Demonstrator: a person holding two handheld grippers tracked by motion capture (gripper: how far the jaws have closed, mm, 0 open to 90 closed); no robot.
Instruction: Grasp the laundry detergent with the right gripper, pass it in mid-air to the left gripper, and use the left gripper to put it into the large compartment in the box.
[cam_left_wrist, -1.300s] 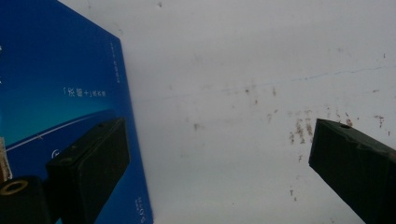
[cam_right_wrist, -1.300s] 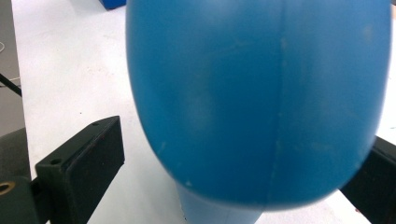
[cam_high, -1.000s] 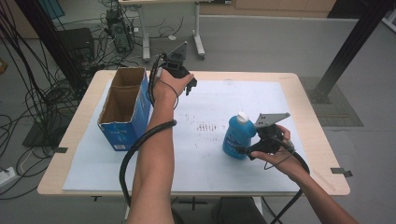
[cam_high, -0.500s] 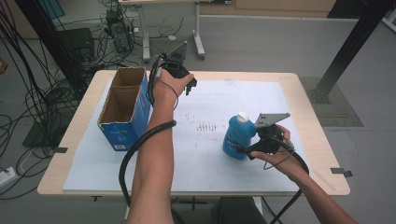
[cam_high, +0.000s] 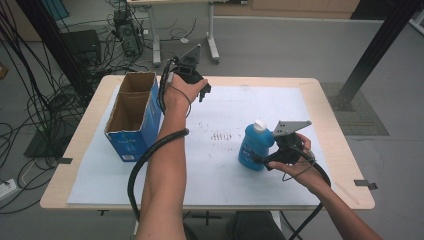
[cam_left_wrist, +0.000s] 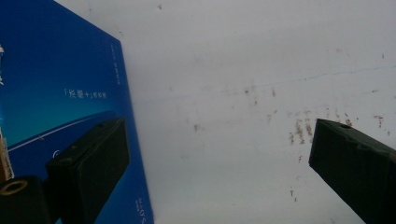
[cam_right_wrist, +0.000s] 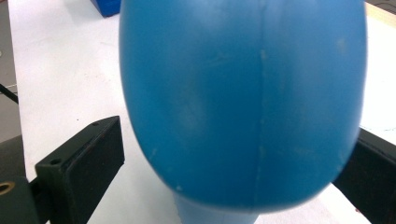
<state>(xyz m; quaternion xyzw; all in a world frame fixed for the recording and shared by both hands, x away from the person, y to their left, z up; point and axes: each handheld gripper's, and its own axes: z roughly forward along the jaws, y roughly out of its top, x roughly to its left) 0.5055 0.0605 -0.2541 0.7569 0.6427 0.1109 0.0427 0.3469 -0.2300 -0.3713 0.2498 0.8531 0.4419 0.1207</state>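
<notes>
Bottle (cam_high: 252, 149) | between jaws of spread right tongs (cam_high: 260, 159) | left tongs (cam_left_wrist: 219, 163) spread beside box (cam_high: 131, 116)

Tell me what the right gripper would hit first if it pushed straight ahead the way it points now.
Most likely the blue plastic bottle with the white cap. It stands right ahead of the right gripper, between its open jaws; whether they already touch it, I cannot tell.
</notes>
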